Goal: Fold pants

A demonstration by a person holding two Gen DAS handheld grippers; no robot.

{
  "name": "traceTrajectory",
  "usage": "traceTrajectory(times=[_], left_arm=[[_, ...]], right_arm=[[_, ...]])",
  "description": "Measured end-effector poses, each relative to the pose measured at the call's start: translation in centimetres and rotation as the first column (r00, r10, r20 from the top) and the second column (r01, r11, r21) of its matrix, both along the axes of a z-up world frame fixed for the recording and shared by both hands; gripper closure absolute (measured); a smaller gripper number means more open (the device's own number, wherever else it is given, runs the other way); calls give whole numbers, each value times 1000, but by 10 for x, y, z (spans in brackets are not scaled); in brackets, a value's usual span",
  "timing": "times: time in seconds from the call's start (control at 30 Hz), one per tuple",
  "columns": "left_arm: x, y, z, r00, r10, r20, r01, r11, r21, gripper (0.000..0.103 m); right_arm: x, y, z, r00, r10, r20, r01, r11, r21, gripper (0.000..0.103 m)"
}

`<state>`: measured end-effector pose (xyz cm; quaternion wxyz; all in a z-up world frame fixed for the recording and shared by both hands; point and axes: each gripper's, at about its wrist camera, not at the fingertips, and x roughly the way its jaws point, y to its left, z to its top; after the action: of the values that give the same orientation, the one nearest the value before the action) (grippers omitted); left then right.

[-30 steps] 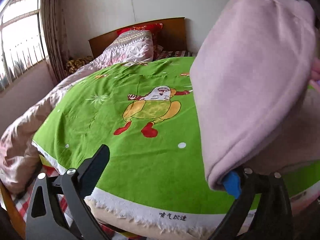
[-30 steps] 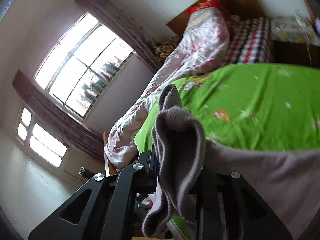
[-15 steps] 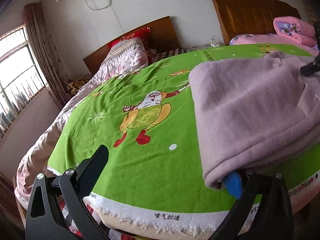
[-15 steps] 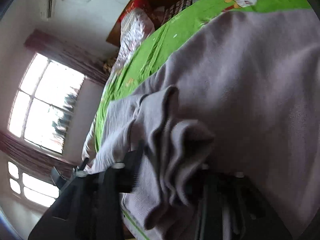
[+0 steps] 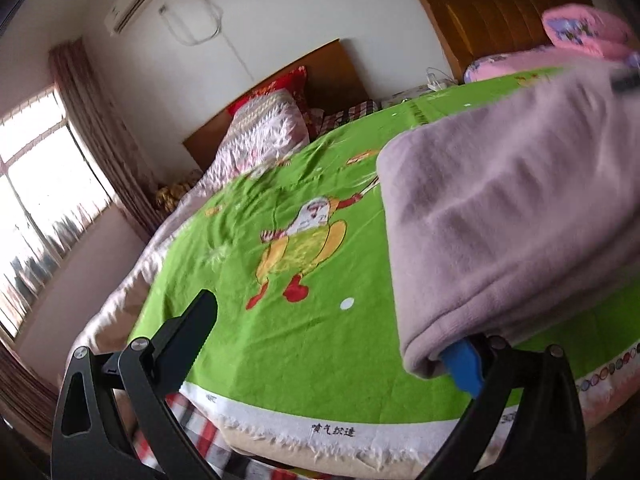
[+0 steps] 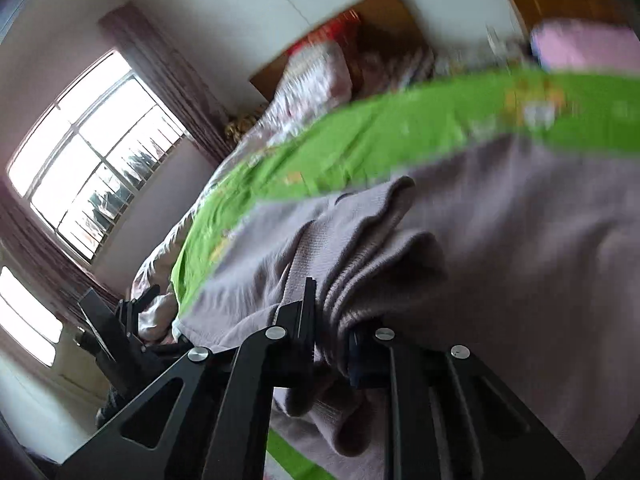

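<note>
The mauve fleece pants [image 5: 500, 216] lie folded over on the green bedspread [image 5: 280, 320], right of its chick picture. My left gripper [image 5: 332, 344] is open near the bed's front edge; its right finger with the blue pad [image 5: 464, 364] is tucked under the pants' folded edge, its left finger [image 5: 188, 336] free. In the right wrist view my right gripper [image 6: 332, 332] is shut on a bunched edge of the pants [image 6: 500, 260], held low over the cloth. The left gripper also shows in the right wrist view [image 6: 120, 328], at the far end.
A second bed with a floral quilt [image 5: 260, 136] and red pillow stands behind. A wooden headboard [image 5: 500, 12] and pink bedding [image 5: 584, 28] are at the back right. A window [image 5: 36, 208] with curtains is on the left.
My right gripper has brought the raised pants down and across, laying the upper layer flat over the lower one. The left gripper has stayed under the fold.
</note>
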<state>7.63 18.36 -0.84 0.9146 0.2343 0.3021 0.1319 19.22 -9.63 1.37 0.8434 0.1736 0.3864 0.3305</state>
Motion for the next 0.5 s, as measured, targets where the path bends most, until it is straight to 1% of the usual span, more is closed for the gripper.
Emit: traceTrajectory(times=[0.07,0.1,0.2,0.23,0.27,0.3,0.33,0.4,0.43,0.47,0.5], left_arm=[[0,-10,-1,1000,-23,-6,23,999,30,2],[0,-14,-2,999,-34,-10,34,999,42,2],[2,-16,-8,999,-42,-27,44,997,58,1],[2,-14,-9,999,-44,-30,46,998,50,1],[2,-12,-8,998,-45,-35,47,998,40,1],[0,-11,-8,998,-51,-42,52,998,38,1],[-5,-11,-7,996,-71,-54,74,996,54,1],[-16,-12,-8,991,-113,-71,120,988,94,1],[-24,-13,-7,986,-137,-94,148,983,113,1],[-32,-15,-6,978,-162,-131,178,977,121,1],[-41,-17,0,970,-196,-142,213,971,112,1]], right_arm=[[3,-8,3,1000,-17,-10,16,1000,-12,85],[4,-11,-1,999,-27,-27,26,999,-19,85],[17,-15,-40,985,-64,-162,59,998,-37,83],[22,-17,-58,977,-56,-205,57,998,-2,83],[21,-21,-60,976,-58,-209,68,997,42,83],[23,-23,-59,971,-55,-232,70,996,54,81],[23,-27,-54,970,-74,-233,83,996,30,75],[19,-33,-41,977,-114,-179,110,993,-34,75],[14,-38,-33,982,-128,-139,120,991,-65,75],[10,-39,-26,984,-139,-111,130,988,-86,75],[3,-40,-20,987,-141,-79,133,986,-103,75]])
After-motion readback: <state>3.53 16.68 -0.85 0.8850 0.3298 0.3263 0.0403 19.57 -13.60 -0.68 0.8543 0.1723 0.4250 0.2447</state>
